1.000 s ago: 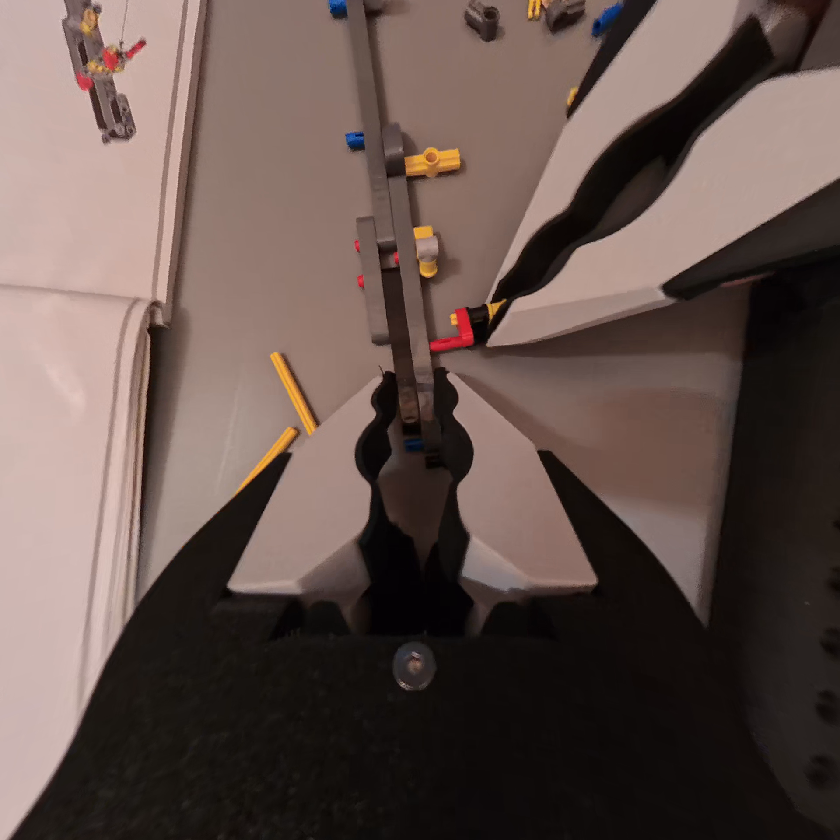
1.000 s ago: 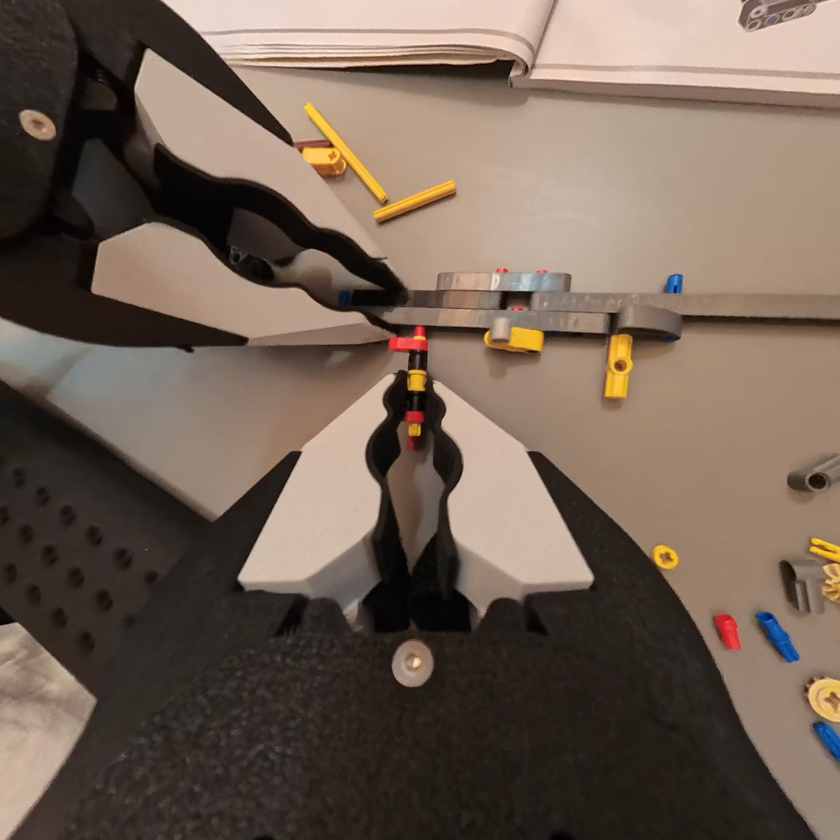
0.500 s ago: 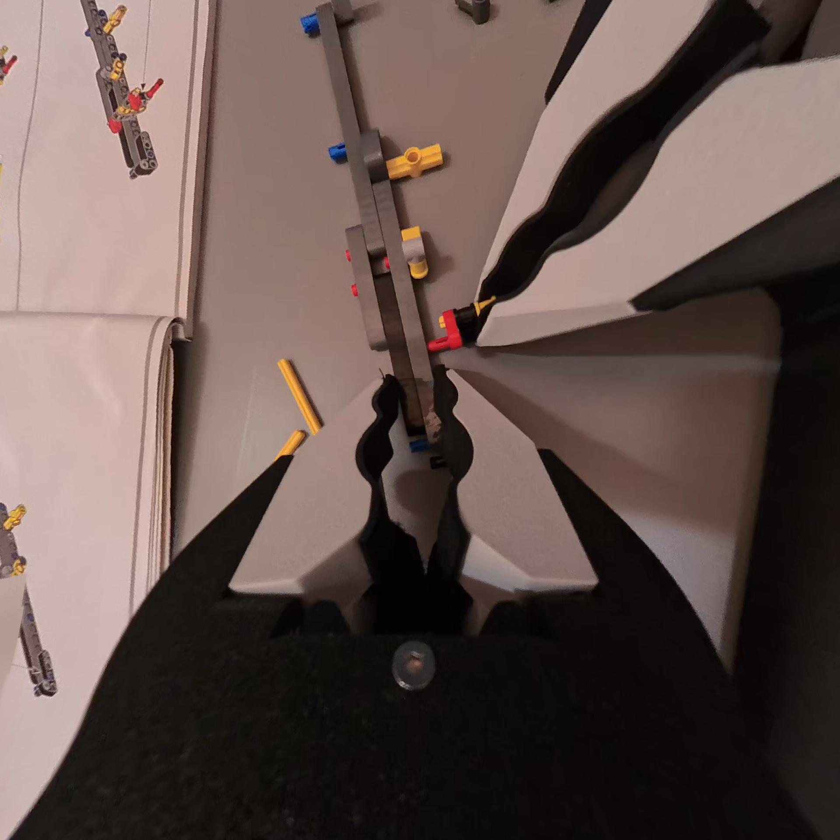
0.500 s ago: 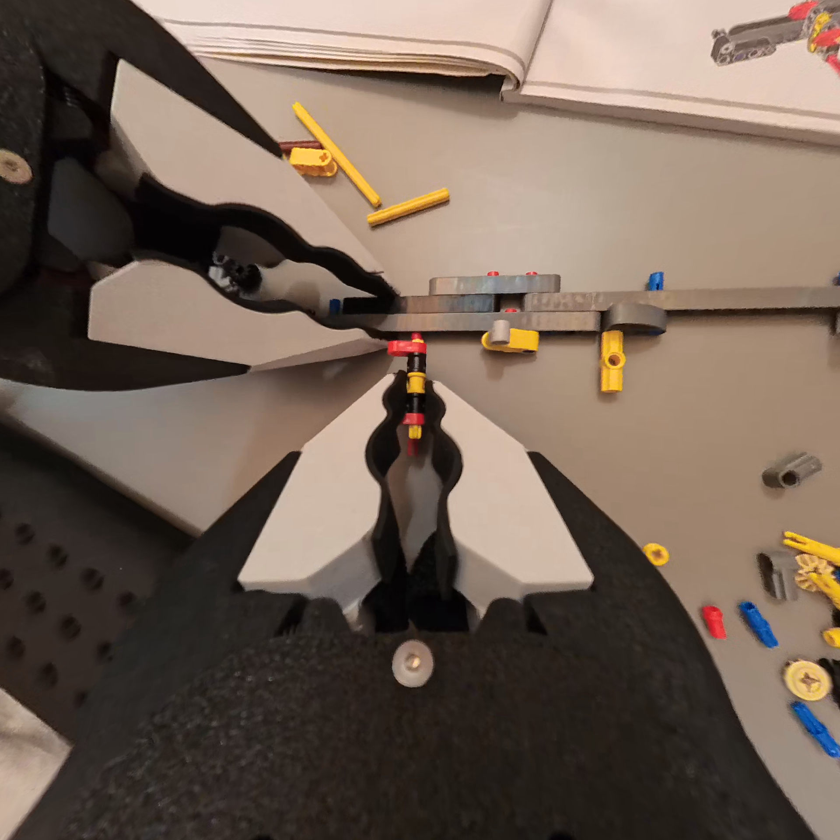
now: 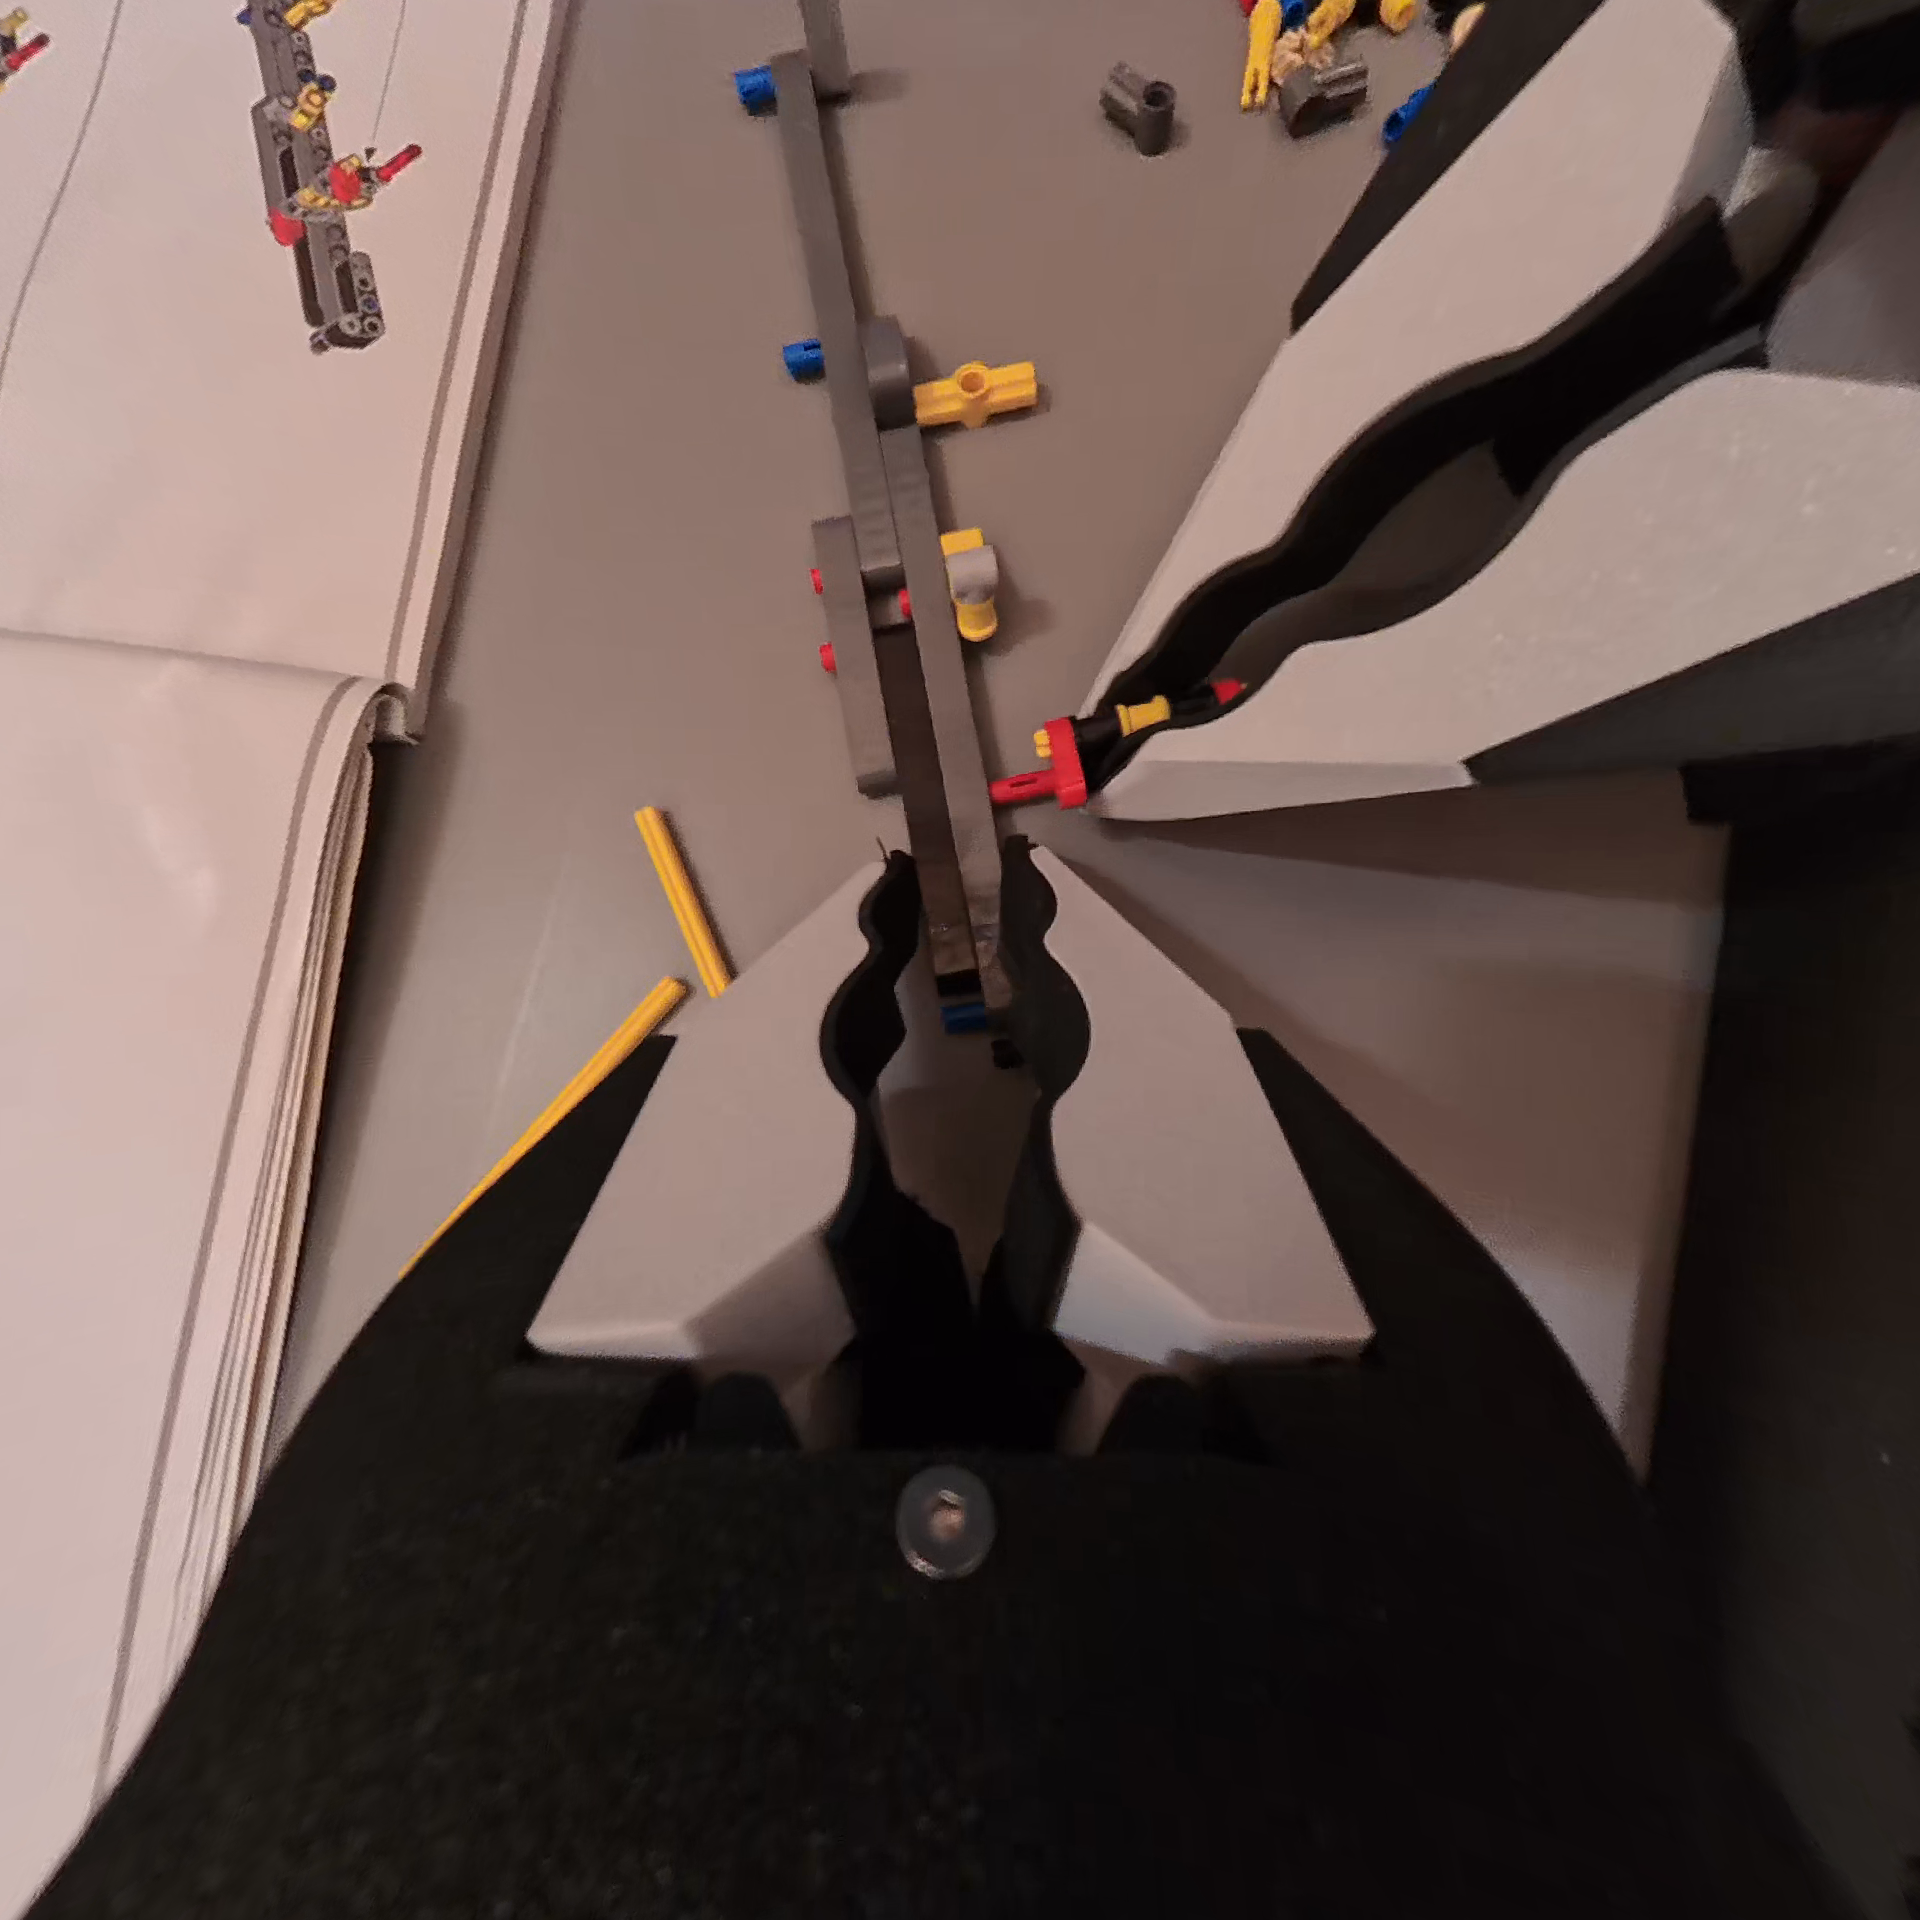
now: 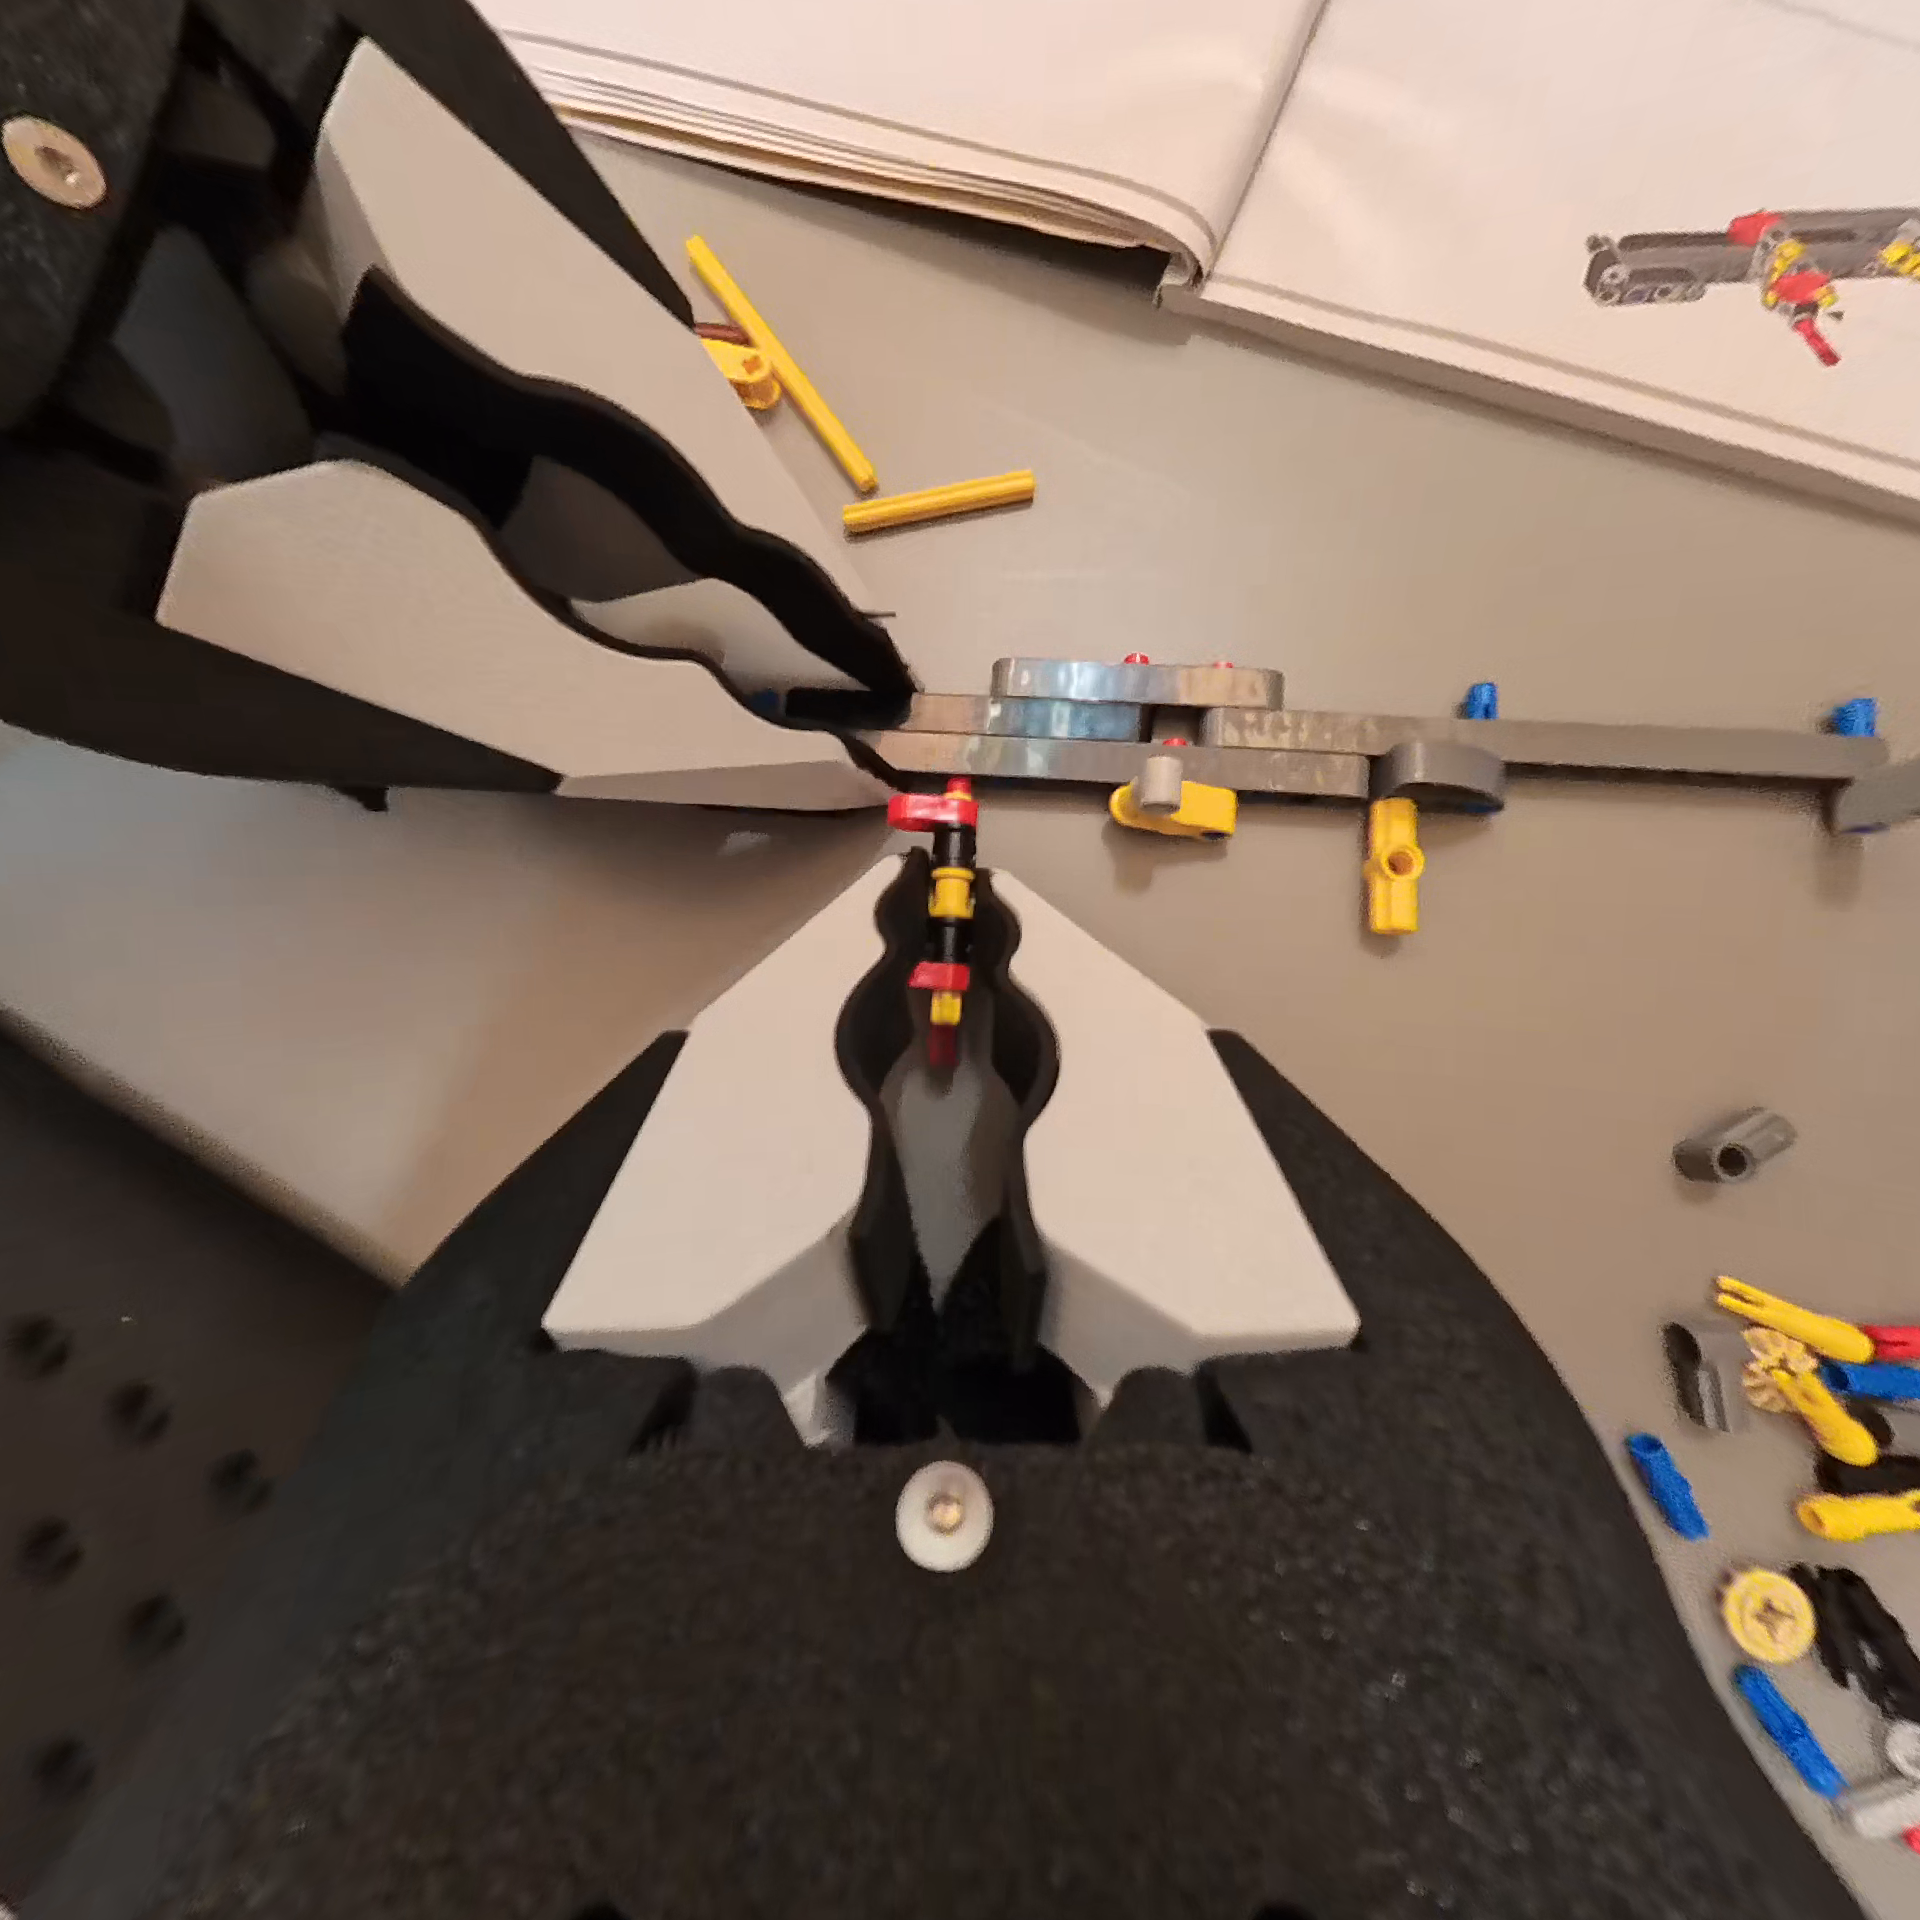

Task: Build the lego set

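Left gripper (image 5: 956,883) pinches the near end of the long grey beam assembly (image 5: 883,540), which lies along the grey table (image 5: 644,520). Right gripper (image 6: 948,868) is closed on a small red, yellow and black pin piece (image 6: 948,914), whose red end touches the beam's side.

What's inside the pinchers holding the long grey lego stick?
Between the left gripper's fingers sits the end of the grey beam assembly, with a blue pin poking out. How far in the beam goes is hidden by the fingers.
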`<control>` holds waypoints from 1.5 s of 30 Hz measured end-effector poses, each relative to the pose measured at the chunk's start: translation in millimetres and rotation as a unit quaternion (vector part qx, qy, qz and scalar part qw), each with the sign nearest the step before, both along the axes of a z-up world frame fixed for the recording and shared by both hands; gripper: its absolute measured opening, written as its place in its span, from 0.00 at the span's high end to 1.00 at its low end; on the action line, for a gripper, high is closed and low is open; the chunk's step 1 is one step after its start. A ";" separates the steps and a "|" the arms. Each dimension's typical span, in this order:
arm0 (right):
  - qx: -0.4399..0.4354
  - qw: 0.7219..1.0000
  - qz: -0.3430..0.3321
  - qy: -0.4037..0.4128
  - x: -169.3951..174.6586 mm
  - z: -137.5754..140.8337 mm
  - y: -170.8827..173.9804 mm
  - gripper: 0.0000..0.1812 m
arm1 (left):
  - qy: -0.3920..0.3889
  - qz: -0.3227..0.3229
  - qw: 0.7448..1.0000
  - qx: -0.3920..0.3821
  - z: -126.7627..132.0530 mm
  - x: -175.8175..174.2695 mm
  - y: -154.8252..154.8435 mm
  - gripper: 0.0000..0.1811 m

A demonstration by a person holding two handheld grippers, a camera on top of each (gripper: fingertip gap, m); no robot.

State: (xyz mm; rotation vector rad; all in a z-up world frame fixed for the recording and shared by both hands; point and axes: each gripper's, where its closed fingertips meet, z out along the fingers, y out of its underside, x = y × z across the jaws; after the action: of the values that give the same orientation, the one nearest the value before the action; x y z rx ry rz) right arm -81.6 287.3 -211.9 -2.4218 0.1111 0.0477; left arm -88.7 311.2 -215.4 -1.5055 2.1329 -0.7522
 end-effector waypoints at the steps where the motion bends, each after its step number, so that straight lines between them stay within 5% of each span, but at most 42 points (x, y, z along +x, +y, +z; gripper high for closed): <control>1: -0.003 1.000 0.004 0.006 -0.6 -1.3 -0.5 0.96 | 0.000 -0.001 1.000 0.003 0.0 0.0 -1.2 0.92; 12: -0.013 0.995 0.040 -0.088 1.3 -2.1 -1.8 0.96 | -0.007 -0.009 1.000 0.014 0.3 -2.2 -4.9 0.92; 20: -0.004 1.000 0.009 0.003 0.5 -1.8 -0.6 0.96 | -0.013 -0.016 1.000 0.019 0.4 -1.8 -5.0 0.92; 28: 0.007 0.988 0.056 -0.141 2.7 -1.1 0.4 0.96 | -0.005 -0.007 1.000 0.001 0.3 -1.7 -3.8 0.92; 38: 0.014 0.997 0.041 -0.063 2.8 -1.0 0.2 0.96 | -0.006 0.004 1.000 -0.013 0.2 -1.8 -4.3 0.92; 45: 0.021 0.995 0.034 -0.095 6.3 1.4 0.8 0.96 | 0.003 0.031 0.998 -0.061 1.2 0.2 -5.3 0.92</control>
State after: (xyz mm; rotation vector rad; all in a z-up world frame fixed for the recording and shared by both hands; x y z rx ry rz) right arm -75.3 288.1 -210.5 -2.3735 -0.0579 -0.1472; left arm -88.5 305.9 -214.2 -1.6300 2.0686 -0.8708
